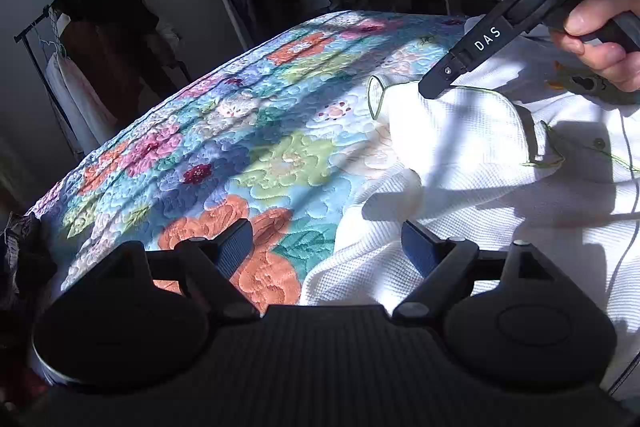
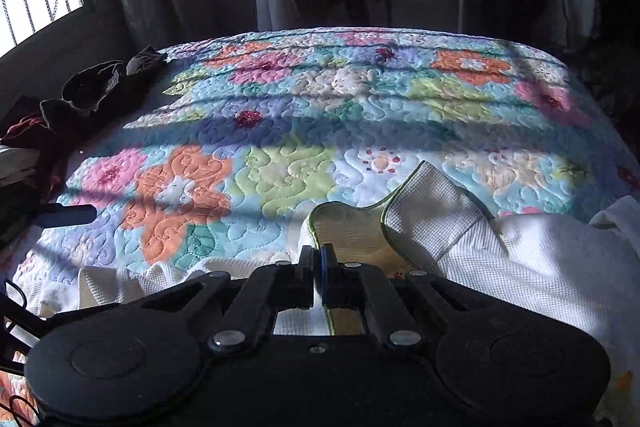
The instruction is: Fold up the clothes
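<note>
The fold looks barely begun: the white garment [image 1: 480, 187] lies rumpled at the near right of the bed [image 1: 240, 147], its green-trimmed sleeve pinched in the closed right tool [image 2: 319, 267], while the left tool [image 1: 326, 247] hangs wide and empty over its edge.

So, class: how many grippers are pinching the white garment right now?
1. The right gripper is shut on the white garment's green-trimmed edge; the left gripper hangs open over its border with the floral quilt.
</note>
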`<state>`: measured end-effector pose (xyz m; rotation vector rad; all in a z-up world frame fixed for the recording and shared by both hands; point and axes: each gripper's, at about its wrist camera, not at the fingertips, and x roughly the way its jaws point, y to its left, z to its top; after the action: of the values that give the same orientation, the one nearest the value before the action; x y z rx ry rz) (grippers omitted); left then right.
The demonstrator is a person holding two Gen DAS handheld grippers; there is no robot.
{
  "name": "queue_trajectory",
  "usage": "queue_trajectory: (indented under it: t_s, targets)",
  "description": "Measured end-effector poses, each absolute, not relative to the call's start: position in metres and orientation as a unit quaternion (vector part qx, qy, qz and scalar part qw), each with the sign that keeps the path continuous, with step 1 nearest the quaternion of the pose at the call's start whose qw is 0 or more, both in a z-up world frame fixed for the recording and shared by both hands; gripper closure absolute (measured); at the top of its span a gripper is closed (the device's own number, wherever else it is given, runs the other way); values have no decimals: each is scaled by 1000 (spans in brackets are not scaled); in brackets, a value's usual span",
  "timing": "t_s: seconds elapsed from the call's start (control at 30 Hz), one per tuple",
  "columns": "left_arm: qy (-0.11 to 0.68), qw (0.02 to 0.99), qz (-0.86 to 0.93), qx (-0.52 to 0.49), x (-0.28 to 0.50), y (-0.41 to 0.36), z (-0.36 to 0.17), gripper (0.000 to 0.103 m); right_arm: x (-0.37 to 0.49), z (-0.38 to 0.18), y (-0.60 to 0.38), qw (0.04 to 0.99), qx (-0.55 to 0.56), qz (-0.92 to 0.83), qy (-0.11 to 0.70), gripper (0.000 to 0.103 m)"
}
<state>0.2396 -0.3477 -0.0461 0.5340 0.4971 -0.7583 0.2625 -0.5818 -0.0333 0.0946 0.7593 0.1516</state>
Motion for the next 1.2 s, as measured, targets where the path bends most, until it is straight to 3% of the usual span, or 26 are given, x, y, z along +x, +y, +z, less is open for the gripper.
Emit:
queue_trajectory:
  t_s: [0.2, 0.47, 0.5, 0.53, 0.57, 0.6, 0.63, 0.67, 0.8, 0.93, 1.0, 1.07, 1.2]
  targets:
    - [249, 840, -434, 209, 274, -381, -50, 15, 298, 10, -594, 946, 52, 62, 315, 99]
    - [355, 838, -395, 124, 347, -415, -77, 15, 343, 24, -600, 951, 24, 36, 308, 97]
    - [367, 835, -392, 117, 351, -415, -82, 19, 345, 23, -602, 949, 21, 40, 312, 93]
    - [376, 837, -378, 122, 353, -415, -87, 38, 346, 22, -604, 948, 19, 35, 316, 88]
    - [383, 837, -367, 134, 355, -416, -91, 64, 346, 22, -607, 947, 18, 29, 318, 69]
    - [388, 837, -357, 147, 357, -417, -95, 76, 345, 20, -611, 947, 18, 21, 320, 53]
    - [386, 839, -350, 156, 359, -416, -99, 92, 344, 17, -617, 945, 18, 13, 325, 49]
    - [375, 842, -354, 158, 357, -413, -100, 95, 343, 14, -622, 943, 17, 5, 331, 49]
    - [362, 844, -356, 175, 358, -411, -100, 91, 344, -14, -646, 926, 9, -31, 375, 49]
    - [379, 834, -362, 172, 363, -415, -99, 53, 346, -47, -666, 904, 7, -51, 424, 49]
    - [362, 842, -359, 180, 360, -414, -96, 48, 348, -60, -670, 896, -4, -54, 441, 49]
    - [354, 845, -355, 188, 360, -412, -94, 33, 351, -69, -672, 891, -15, -53, 451, 49]
    - [361, 838, -360, 194, 365, -403, -99, 28, 358, -79, -674, 892, -10, -45, 451, 42]
